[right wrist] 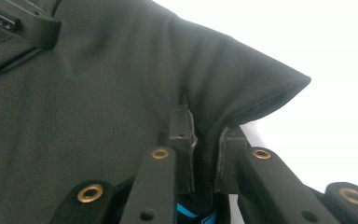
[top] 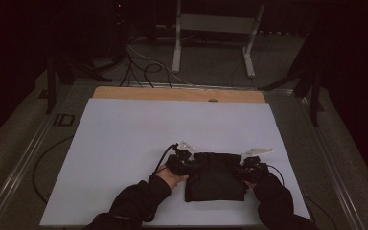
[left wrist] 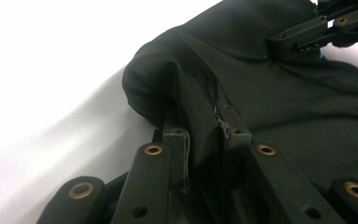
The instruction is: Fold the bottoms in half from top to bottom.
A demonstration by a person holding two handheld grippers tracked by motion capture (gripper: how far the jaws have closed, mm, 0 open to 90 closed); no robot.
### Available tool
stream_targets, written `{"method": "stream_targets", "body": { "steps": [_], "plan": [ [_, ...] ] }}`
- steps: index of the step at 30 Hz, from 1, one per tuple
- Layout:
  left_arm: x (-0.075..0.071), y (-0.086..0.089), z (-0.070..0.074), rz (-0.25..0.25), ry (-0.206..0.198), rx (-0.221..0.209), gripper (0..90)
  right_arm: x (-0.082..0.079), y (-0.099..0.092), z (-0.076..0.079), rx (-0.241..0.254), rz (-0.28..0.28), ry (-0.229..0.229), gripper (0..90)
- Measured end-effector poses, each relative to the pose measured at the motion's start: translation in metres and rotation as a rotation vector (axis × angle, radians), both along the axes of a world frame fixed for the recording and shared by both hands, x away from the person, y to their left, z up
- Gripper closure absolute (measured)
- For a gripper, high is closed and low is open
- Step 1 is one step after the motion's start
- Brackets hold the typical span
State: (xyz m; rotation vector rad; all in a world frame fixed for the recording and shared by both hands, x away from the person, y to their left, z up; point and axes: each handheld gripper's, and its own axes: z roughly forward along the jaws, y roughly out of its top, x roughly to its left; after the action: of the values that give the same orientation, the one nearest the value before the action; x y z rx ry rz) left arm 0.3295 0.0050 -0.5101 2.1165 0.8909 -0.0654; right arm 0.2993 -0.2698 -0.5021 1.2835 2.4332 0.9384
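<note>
A folded black cloth [top: 214, 176] lies on the white sheet [top: 134, 139] near the table's front edge. My left gripper [top: 188, 166] pinches the cloth's left edge, its jaws shut on a bunched fold of the black cloth [left wrist: 205, 107]. At the cloth's right edge my right gripper [top: 242, 171] is likewise shut on a raised corner of the black cloth [right wrist: 233, 93]. In the left gripper view my right gripper [left wrist: 321, 28] shows at the top right. Both hands in dark sleeves come in from the bottom.
The white sheet covers most of a wooden tabletop [top: 177, 94], whose far strip is bare. Cables [top: 143, 67] and a white frame stand [top: 211, 28] lie on the dark floor beyond the table. A cable [top: 43, 158] runs along the table's left side.
</note>
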Motion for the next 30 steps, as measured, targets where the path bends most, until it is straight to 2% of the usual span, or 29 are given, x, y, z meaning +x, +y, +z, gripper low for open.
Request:
{"method": "stream_targets", "body": {
  "steps": [3,15,30],
  "plan": [
    [0.000,0.001,0.004,0.005,-0.006,-0.017,77.7,-0.001,0.000,0.003,0.011,-0.002,-0.007,80.7],
    [-0.005,-0.001,0.023,-0.009,-0.060,-0.023,77.9,-0.005,-0.002,0.015,0.049,-0.011,-0.044,80.8],
    [-0.008,-0.001,0.040,-0.016,-0.086,-0.054,78.3,-0.007,-0.005,0.029,0.090,-0.023,-0.088,80.9]
  ]
}}
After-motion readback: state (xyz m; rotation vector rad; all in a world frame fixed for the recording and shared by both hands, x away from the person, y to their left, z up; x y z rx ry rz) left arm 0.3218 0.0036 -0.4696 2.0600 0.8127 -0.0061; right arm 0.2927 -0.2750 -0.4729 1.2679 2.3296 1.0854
